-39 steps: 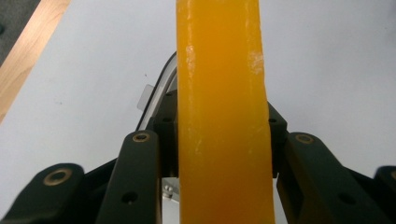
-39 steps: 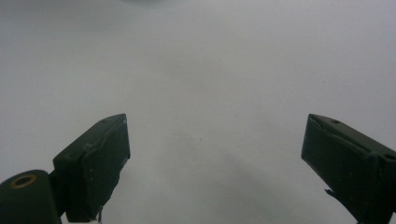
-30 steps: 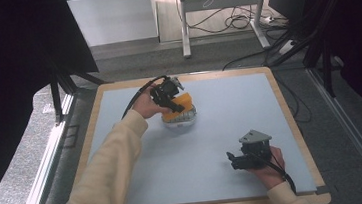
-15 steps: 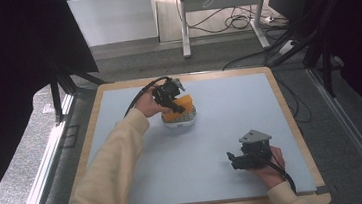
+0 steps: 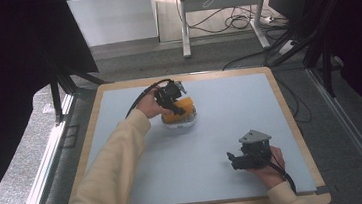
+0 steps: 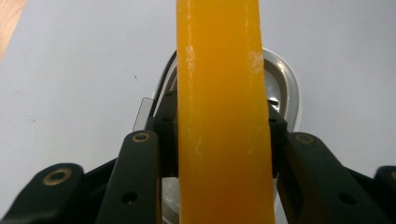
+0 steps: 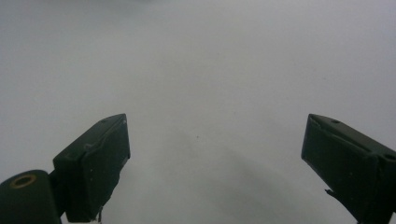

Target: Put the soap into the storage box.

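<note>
- Left claw (image 5: 175,101) clenched on translucent orange block (image 6: 223,116), held above white oval dish (image 5: 180,121), far side of grey desk (image 5: 213,144).
- Nothing has shifted since earlier frames; placement looks unfinished.
- Right claw (image 7: 215,154) released, idle near front edge.

**A pale table in a dark-curtained room**

The table (image 5: 122,138) has a light grey-blue top framed by a pale wooden rim. Black curtains (image 5: 10,73) hang at the left and right, leaving the sides of the room dark. Beyond the far edge, the grey floor (image 5: 130,61) runs to a white wall panel (image 5: 110,18). A white metal desk frame (image 5: 184,26) stands there with a tangle of black cables (image 5: 234,21) lying under it. Black stand legs (image 5: 74,82) slant down beside the table, and metal rails (image 5: 358,135) run along the floor on both sides. Bright light falls at the back.
</note>
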A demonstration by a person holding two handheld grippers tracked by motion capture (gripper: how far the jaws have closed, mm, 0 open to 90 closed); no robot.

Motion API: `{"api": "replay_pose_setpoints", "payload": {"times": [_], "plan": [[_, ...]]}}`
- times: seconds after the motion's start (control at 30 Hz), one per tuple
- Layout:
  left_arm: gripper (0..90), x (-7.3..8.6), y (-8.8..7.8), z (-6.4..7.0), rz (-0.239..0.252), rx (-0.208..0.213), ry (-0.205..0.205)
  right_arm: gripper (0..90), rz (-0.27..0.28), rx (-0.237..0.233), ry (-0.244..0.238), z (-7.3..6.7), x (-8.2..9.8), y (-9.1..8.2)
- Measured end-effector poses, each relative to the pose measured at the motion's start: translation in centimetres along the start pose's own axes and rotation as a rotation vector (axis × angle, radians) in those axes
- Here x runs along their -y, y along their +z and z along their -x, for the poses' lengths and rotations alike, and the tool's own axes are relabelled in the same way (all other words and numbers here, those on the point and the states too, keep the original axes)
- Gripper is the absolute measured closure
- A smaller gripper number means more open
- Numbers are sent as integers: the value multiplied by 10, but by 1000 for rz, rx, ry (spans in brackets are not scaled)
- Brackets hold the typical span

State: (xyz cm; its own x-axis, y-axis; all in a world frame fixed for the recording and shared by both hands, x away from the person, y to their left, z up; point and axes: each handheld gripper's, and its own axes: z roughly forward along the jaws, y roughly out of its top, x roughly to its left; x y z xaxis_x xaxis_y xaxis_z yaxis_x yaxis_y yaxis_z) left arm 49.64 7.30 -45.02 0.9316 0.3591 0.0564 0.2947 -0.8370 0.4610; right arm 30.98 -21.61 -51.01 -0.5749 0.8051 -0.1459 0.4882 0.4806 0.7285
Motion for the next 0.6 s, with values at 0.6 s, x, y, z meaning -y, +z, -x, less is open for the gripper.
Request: {"api": "replay_pose_setpoints", "payload": {"times": [0.6], "plan": [[257, 3, -30, 5, 112, -164, -90, 82, -5, -2, -17, -2, 0, 1]]}}
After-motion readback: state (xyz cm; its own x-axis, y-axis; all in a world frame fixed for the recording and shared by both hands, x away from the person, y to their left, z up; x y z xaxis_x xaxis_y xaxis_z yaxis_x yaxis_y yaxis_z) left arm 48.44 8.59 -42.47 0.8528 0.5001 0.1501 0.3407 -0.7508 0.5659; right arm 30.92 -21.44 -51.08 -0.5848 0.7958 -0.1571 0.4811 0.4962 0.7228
